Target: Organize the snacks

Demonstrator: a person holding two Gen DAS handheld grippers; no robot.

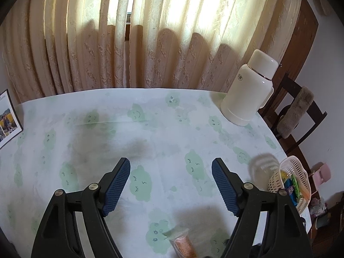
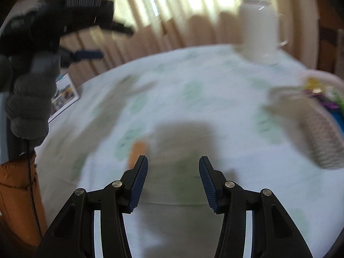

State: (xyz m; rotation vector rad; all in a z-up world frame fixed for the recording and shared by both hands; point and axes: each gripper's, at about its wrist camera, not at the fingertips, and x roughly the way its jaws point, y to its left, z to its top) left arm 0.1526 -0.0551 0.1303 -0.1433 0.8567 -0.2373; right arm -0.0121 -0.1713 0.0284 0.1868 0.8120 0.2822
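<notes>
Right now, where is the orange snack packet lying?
The orange snack packet lies on the tablecloth at the bottom of the left wrist view, left of the white basket.

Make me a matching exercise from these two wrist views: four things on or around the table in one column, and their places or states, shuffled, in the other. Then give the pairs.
Things:
1. white flask
2. lattice basket
3. orange snack packet
4. left gripper

Places or states:
A. lying flat on the cloth, at the near edge of the left wrist view
B. jaws open, nothing between them
C. standing upright at the table's far right
D. at the table's right edge, holding colourful packets

Pairs: 1-C, 2-D, 3-A, 4-B
</notes>
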